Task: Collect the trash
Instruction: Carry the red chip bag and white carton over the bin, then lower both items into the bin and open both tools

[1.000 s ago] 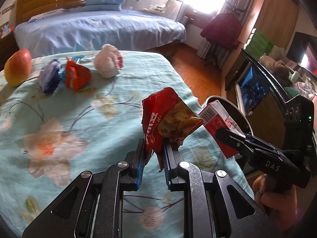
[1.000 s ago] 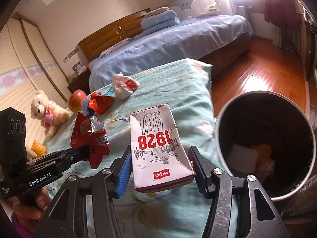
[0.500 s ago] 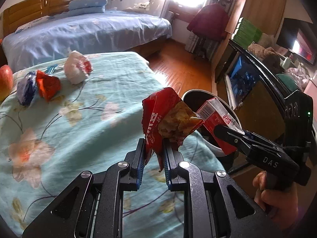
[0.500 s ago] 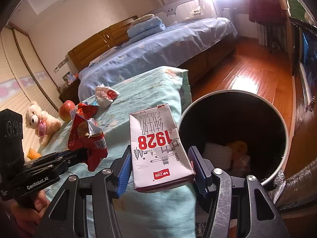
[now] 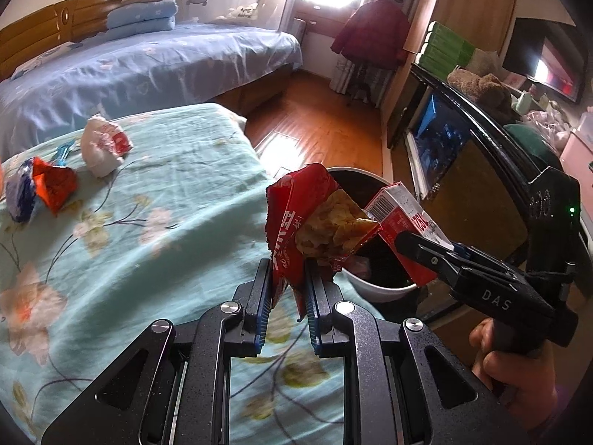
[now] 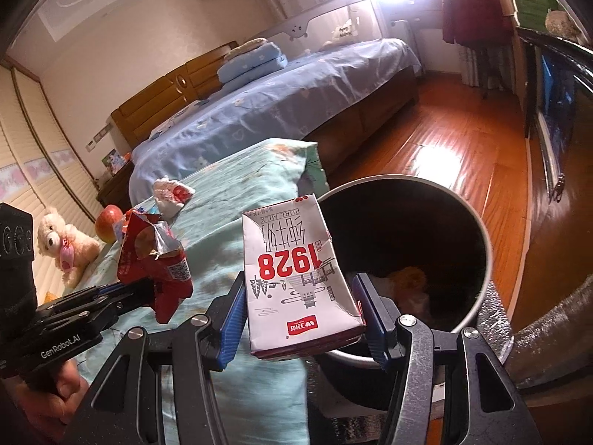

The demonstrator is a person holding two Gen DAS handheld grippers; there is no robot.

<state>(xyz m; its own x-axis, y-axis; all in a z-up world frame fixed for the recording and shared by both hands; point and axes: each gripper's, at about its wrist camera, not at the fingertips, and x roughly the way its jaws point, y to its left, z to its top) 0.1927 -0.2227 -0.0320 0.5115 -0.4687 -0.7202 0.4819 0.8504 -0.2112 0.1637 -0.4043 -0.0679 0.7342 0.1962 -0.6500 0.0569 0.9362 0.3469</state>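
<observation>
My left gripper (image 5: pixel 287 298) is shut on a crumpled red snack bag (image 5: pixel 315 218), held at the near rim of the round trash bin (image 5: pixel 374 289). In the right wrist view the same snack bag (image 6: pixel 155 256) hangs from the left gripper (image 6: pixel 148 289) above the bed. My right gripper (image 6: pixel 300 315) is shut on a white and red milk carton (image 6: pixel 292 274) marked 1928, partly over the bin (image 6: pixel 481 244). From the left wrist view the carton (image 5: pixel 404 230) sits over the bin's mouth in the right gripper (image 5: pixel 415 248). The bin holds some trash.
More wrappers lie on the teal flowered bed cover (image 5: pixel 148 222): a white crumpled one (image 5: pixel 103 144) and a red and blue one (image 5: pixel 40 189). An apple (image 6: pixel 108 222) and a teddy bear (image 6: pixel 63 244) sit further back. A blue bed (image 6: pixel 278 104), wooden floor and a dark cabinet (image 5: pixel 463 170) surround the bin.
Both grippers have carried their loads sideways off the bed toward the bin. The bin now fills more of both views, and the carton hangs over its mouth.
</observation>
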